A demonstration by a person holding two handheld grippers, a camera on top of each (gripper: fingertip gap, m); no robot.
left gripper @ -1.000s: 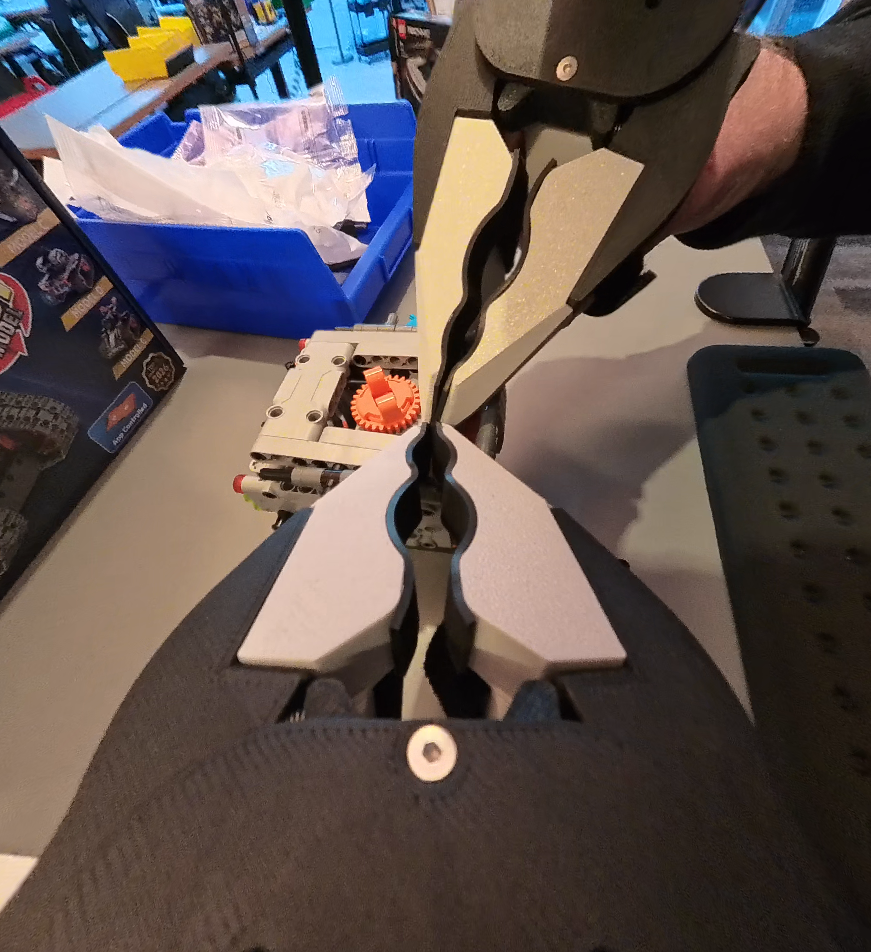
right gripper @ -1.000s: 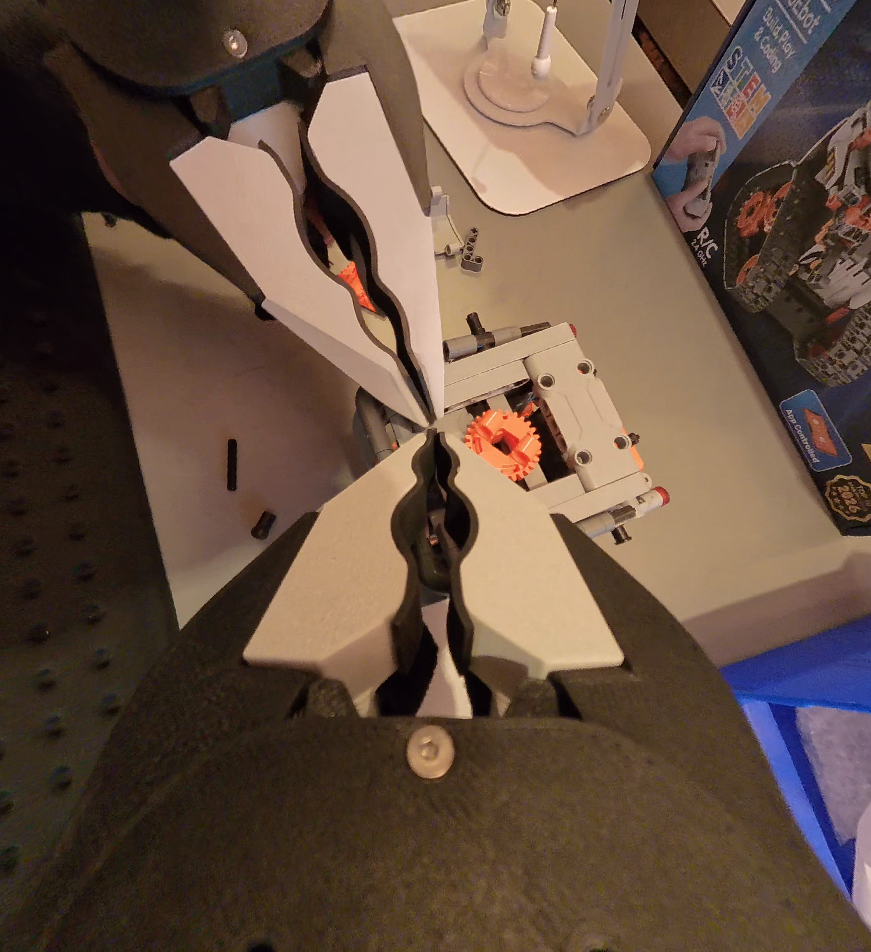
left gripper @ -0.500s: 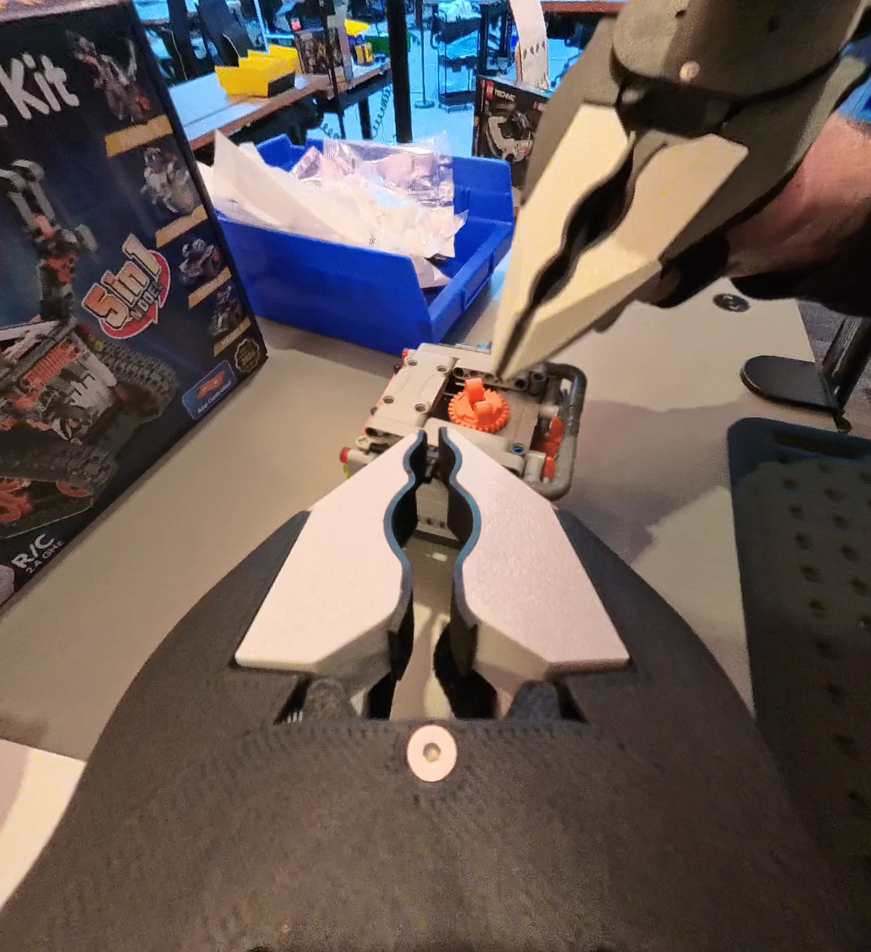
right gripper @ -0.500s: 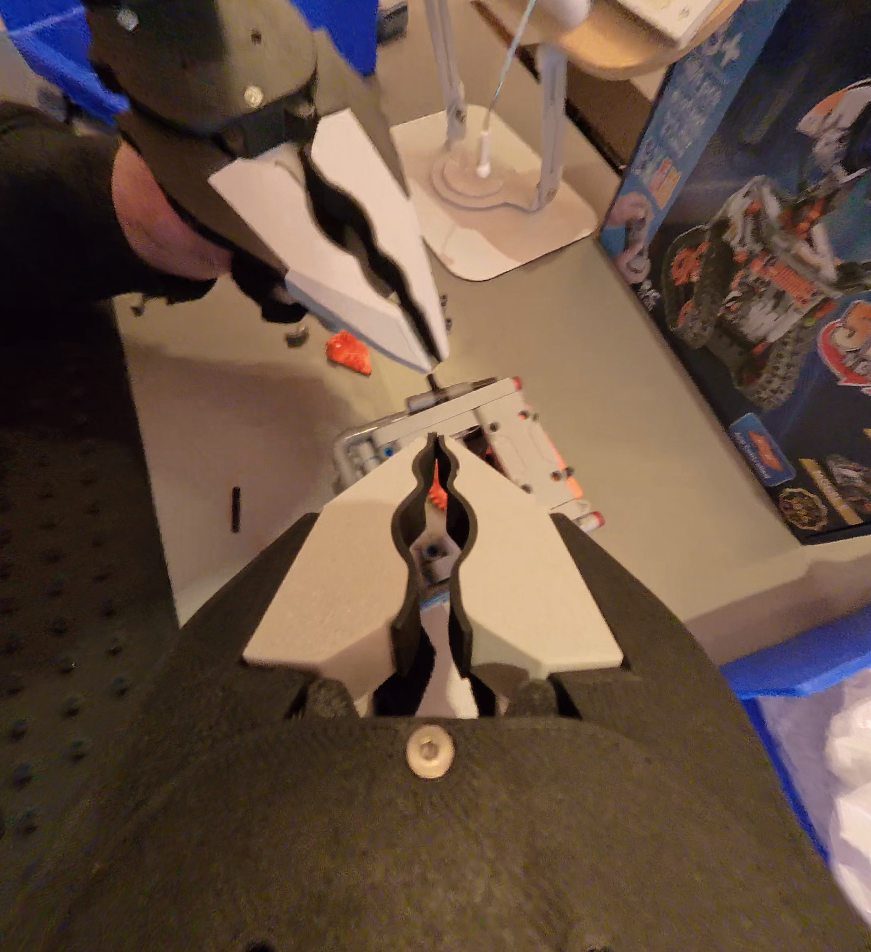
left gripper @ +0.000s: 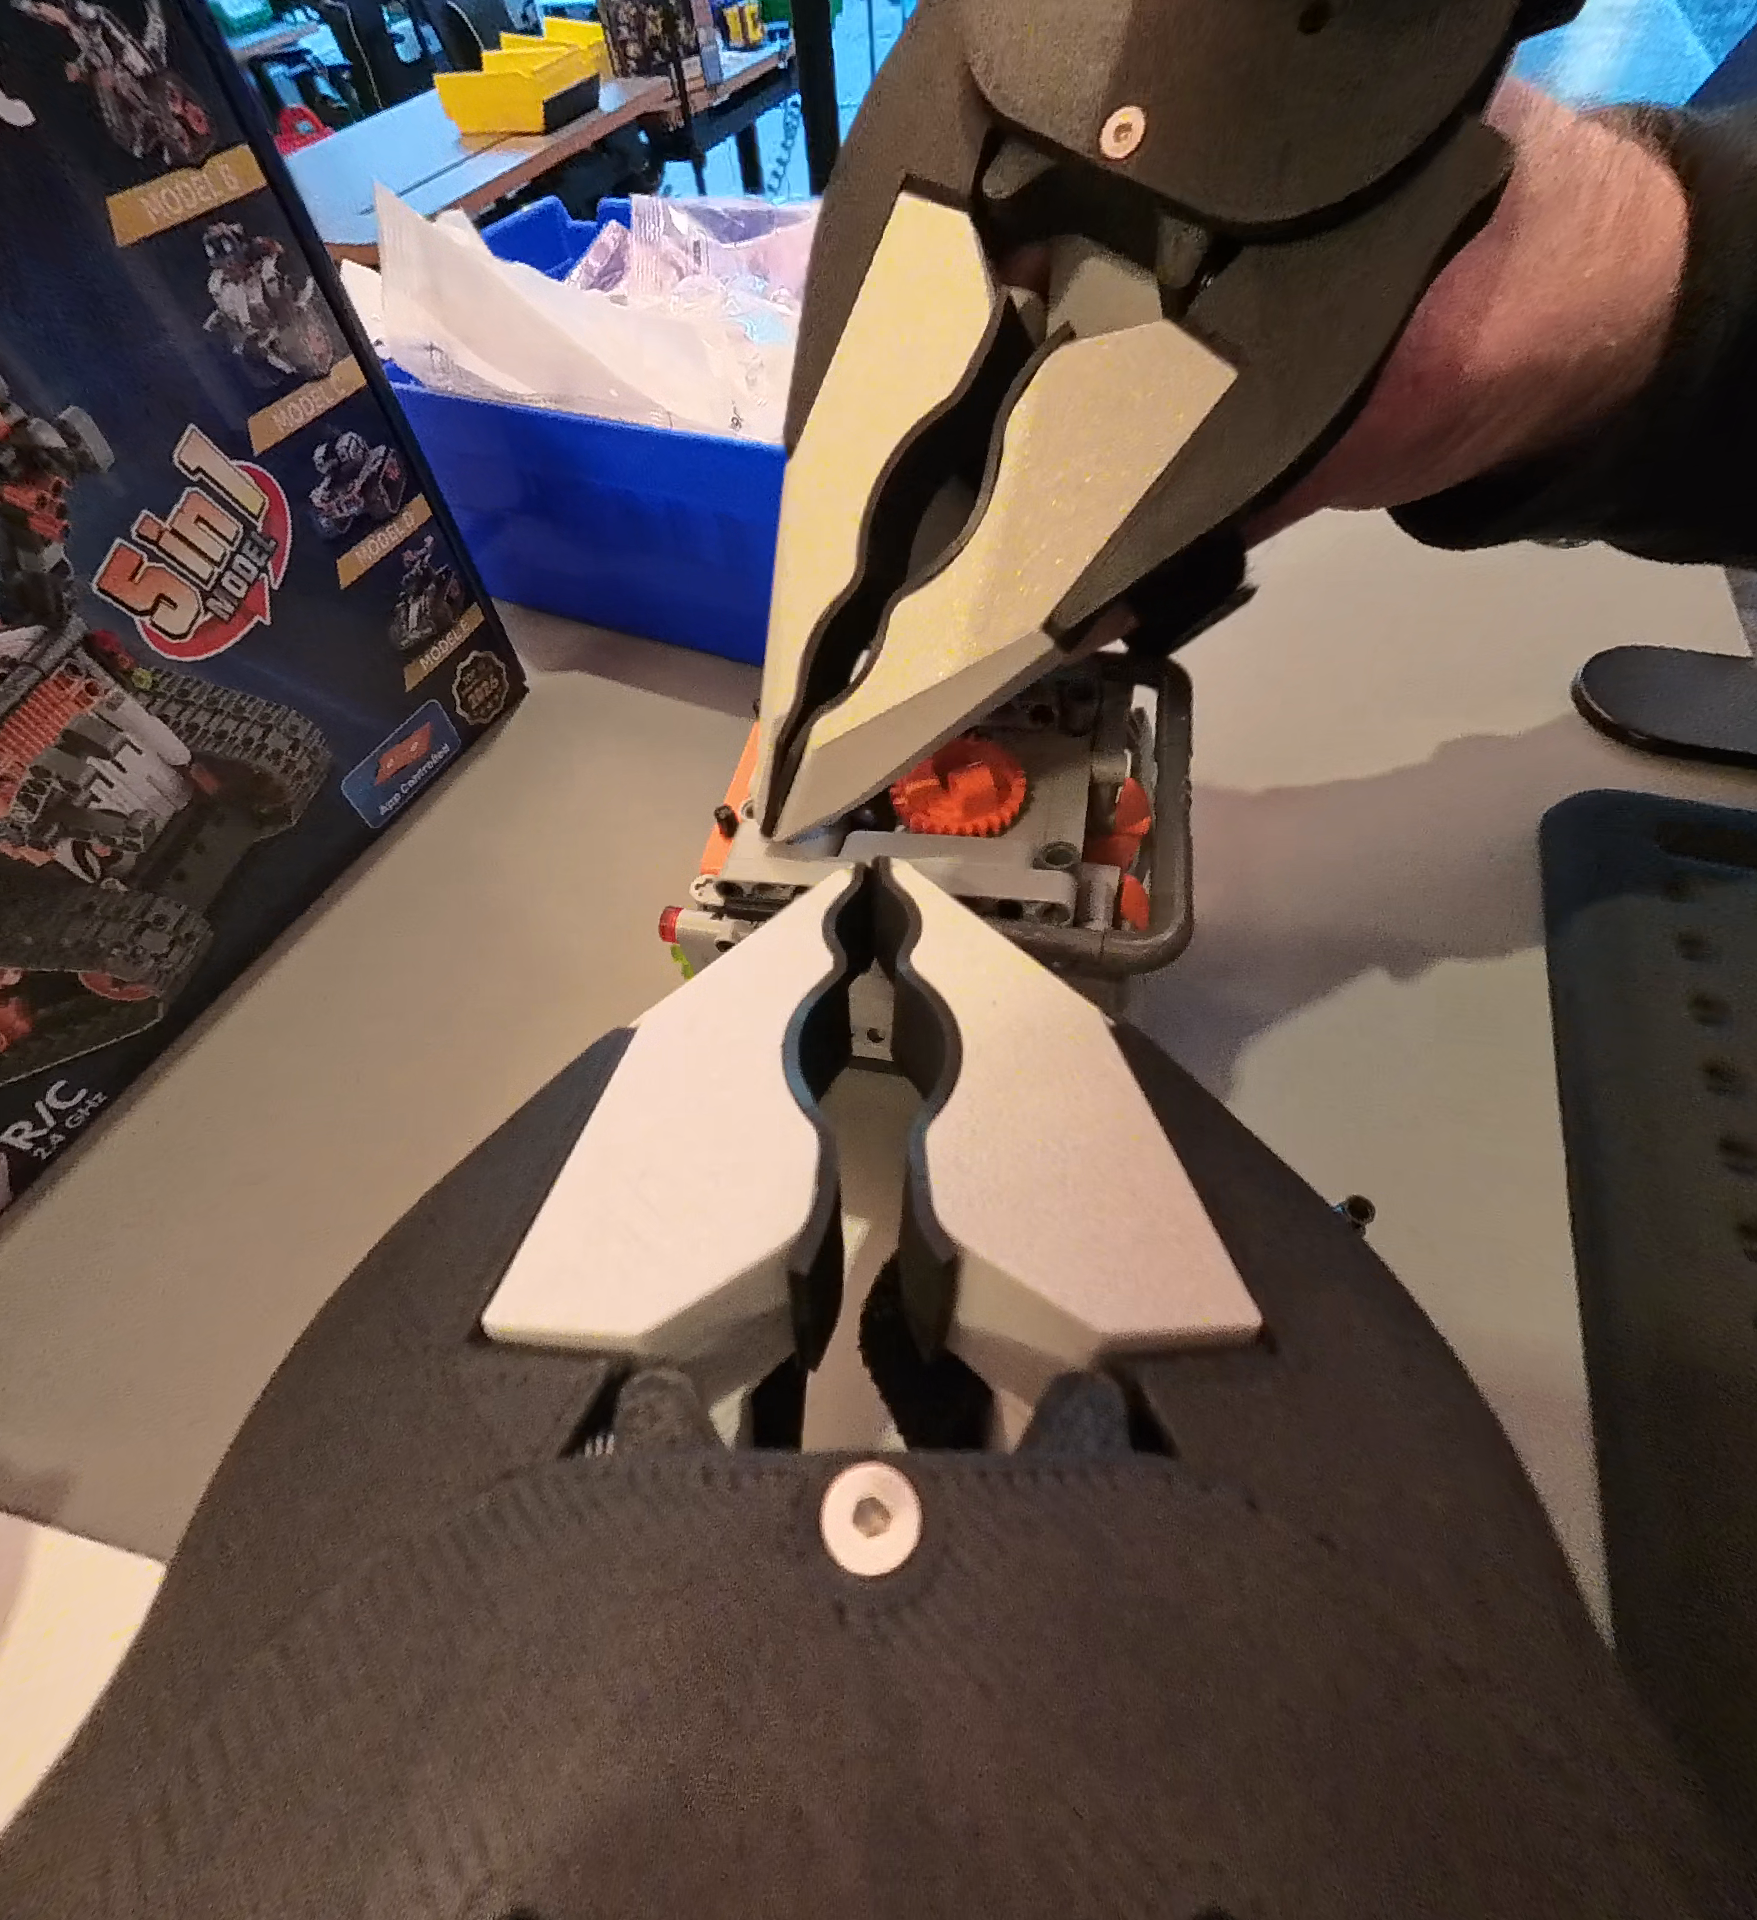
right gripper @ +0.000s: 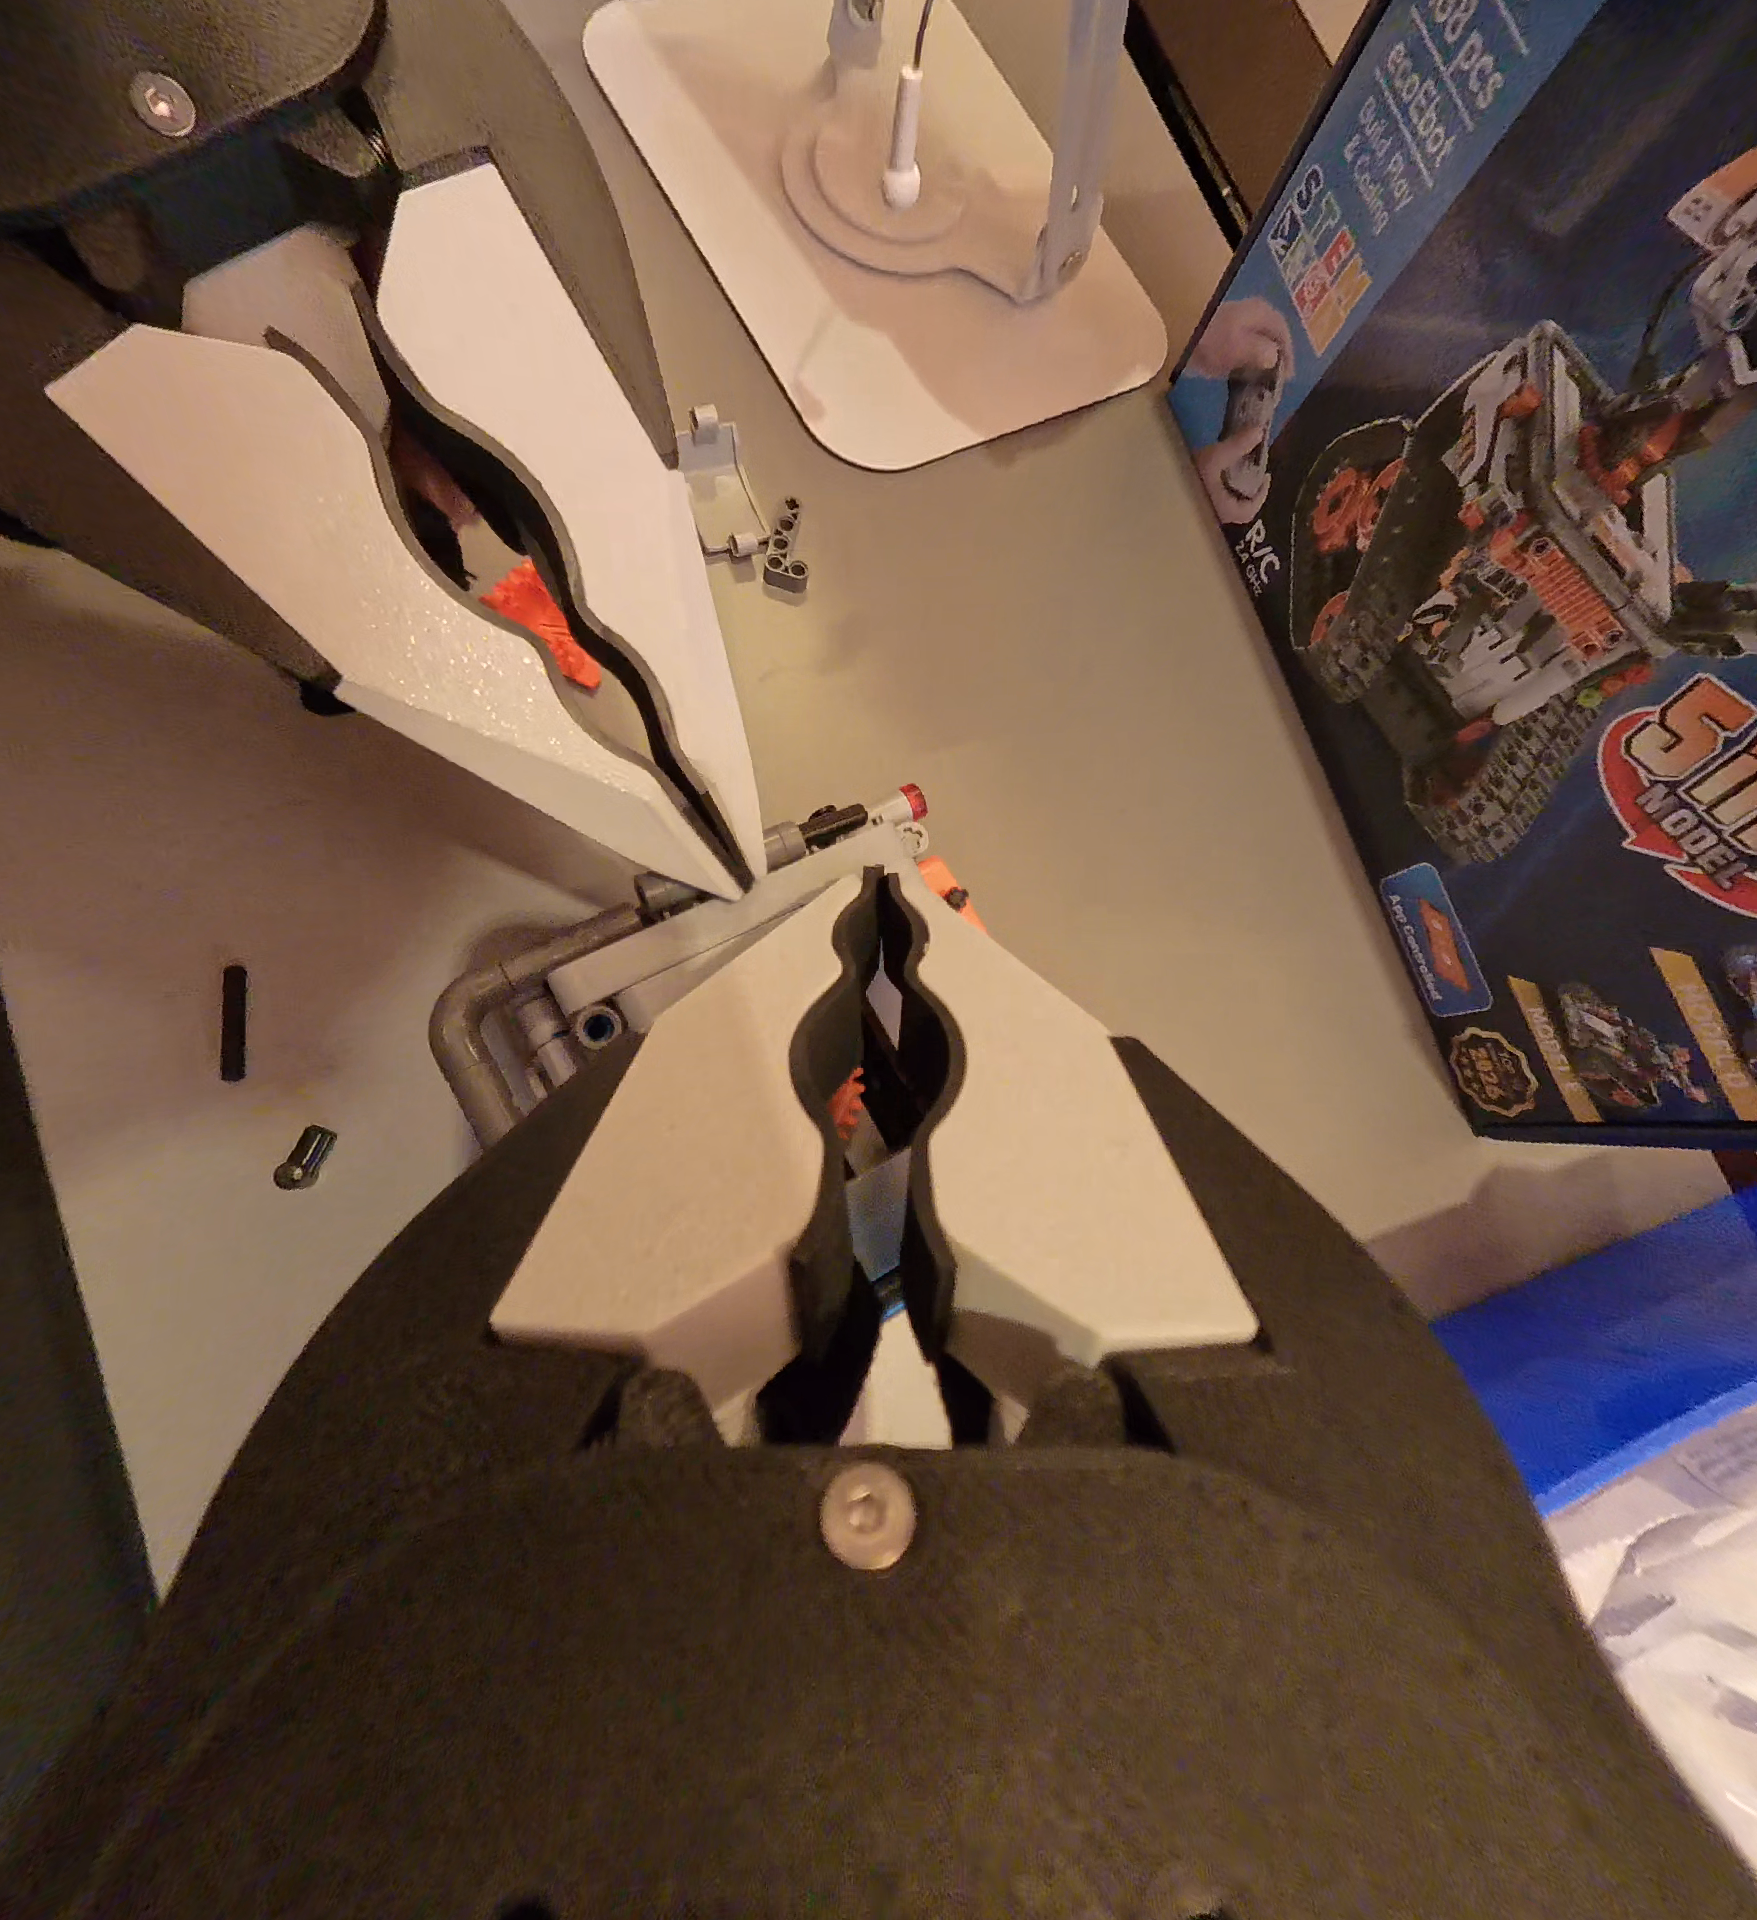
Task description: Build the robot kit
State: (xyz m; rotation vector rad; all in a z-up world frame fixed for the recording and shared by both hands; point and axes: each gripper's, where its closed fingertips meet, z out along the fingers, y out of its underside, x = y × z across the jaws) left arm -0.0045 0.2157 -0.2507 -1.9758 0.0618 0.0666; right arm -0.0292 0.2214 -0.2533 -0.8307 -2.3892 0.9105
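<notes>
Pressing nearly closed tips onto the grey brick assembly (left gripper: 967,883) from near and far sides, left gripper (left gripper: 872,883) and right gripper (left gripper: 786,821) seemingly steady it on the table (left gripper: 417,997), neither visibly pinching anything

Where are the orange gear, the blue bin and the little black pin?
orange gear (left gripper: 947,795), left wrist view, toothed top face.
blue bin (left gripper: 583,540), left wrist view, front wall.
black pin (right gripper: 233,1023), right wrist view, mid-shaft.

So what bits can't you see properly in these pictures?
- Right wrist view: most of the grey brick model and its orange gear lie behind the right tool.
- Left wrist view: the model's near side is behind the left tool.
- Right wrist view: the orange piece shows only through the left tool's gap.
</notes>
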